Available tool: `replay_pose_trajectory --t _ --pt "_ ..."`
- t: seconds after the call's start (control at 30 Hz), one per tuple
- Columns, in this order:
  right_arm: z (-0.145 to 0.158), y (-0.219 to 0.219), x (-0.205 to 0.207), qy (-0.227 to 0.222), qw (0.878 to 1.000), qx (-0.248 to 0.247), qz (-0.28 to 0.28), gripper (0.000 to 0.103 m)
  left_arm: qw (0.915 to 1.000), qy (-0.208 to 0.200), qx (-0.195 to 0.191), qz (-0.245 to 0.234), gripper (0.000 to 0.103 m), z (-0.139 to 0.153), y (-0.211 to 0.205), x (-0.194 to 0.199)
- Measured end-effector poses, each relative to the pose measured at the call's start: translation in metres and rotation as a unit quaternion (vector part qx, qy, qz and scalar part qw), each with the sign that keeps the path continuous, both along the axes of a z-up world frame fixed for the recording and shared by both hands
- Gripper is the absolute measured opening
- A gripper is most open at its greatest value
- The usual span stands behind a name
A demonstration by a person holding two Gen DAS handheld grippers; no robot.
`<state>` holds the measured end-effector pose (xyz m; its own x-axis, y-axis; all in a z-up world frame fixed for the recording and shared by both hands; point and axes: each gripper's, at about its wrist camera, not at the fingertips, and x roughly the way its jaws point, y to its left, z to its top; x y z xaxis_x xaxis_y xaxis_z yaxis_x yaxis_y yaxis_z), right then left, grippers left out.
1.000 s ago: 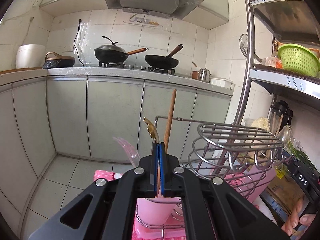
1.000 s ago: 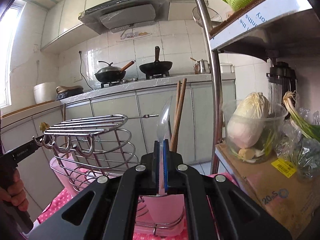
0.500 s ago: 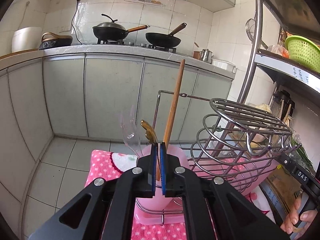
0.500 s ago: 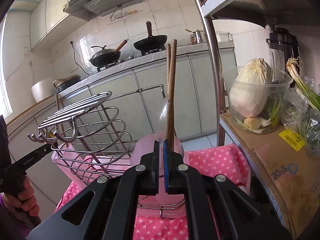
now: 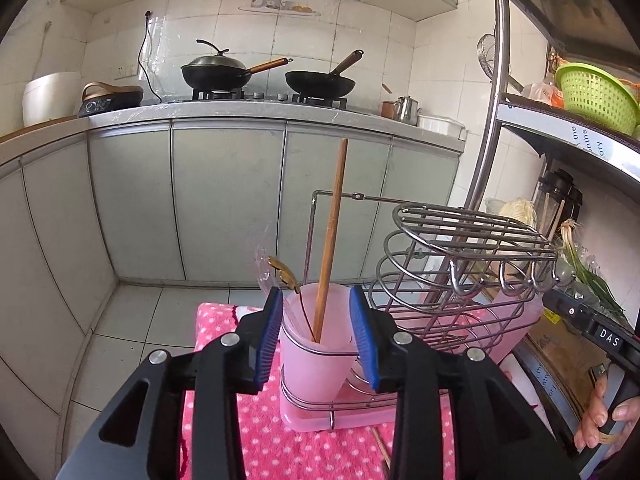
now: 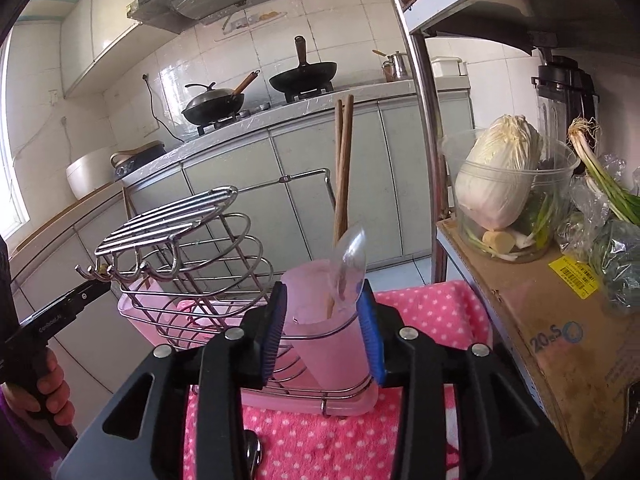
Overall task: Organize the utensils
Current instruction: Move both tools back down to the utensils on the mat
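A pink utensil cup (image 5: 312, 354) stands in the corner of a wire dish rack (image 5: 460, 272) on a pink dotted towel (image 5: 224, 432). Wooden chopsticks (image 5: 330, 248) and a gold-handled utensil (image 5: 285, 276) stand in the cup. My left gripper (image 5: 318, 338) is open, its blue pads on either side of the cup. In the right wrist view the same cup (image 6: 324, 344) holds chopsticks (image 6: 343, 172) and a clear plastic spoon (image 6: 349, 268). My right gripper (image 6: 324, 332) is open around the cup and holds nothing.
The rack's pink drip tray (image 6: 304, 400) sits under the wires. A metal shelf post (image 6: 424, 112) stands to the right, with a cardboard box (image 6: 552, 328) bearing a tub of cabbage (image 6: 500, 176) and spring onions (image 6: 600, 176). A metal spoon bowl (image 6: 253, 452) lies on the towel.
Both grippers have opened. The left one let go of the chopstick and gold-handled utensil, the right one let go of the clear spoon; these now stand in the pink cup.
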<state>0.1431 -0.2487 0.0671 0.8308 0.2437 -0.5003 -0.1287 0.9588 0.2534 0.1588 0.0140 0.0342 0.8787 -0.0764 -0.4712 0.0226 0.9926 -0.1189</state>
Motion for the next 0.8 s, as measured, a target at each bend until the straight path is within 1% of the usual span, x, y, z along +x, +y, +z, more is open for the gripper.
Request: replay_pose_trajectory --t 0.2,0.3,0.4,0.53,0.67,0.73,0.8 --pt "0.005 -0.01 -0.018 0.006 1.0 0.012 -0.007 0.037 1.0 0.007 -0.003 0.001 0.034 0.005 0.002 -0.019" --pt "0.001 -0.016 -0.031 0.017 0.999 0.026 -0.008 0.037 0.9998 0.017 -0.009 -0.002 0.034 0.003 0.003 -0.032" --pt "-0.006 -0.018 -0.044 0.034 0.999 0.036 -0.004 0.037 0.9992 0.035 -0.017 -0.008 0.034 -0.004 0.001 -0.043" --pt "-0.02 -0.014 -0.059 0.066 0.997 0.05 0.011 0.037 0.9955 0.082 -0.04 -0.026 0.034 -0.025 -0.003 -0.054" --pt "-0.038 -0.009 -0.067 0.105 0.993 0.055 0.022 0.037 0.9867 0.143 -0.059 -0.049 0.033 -0.052 -0.014 -0.058" --pt "-0.047 -0.007 -0.071 0.123 0.99 0.057 0.027 0.037 0.9786 0.187 -0.065 -0.055 0.031 -0.069 -0.02 -0.056" --pt "-0.054 -0.004 -0.076 0.136 0.989 0.056 0.03 0.037 0.9665 0.237 -0.075 -0.062 0.025 -0.088 -0.026 -0.051"
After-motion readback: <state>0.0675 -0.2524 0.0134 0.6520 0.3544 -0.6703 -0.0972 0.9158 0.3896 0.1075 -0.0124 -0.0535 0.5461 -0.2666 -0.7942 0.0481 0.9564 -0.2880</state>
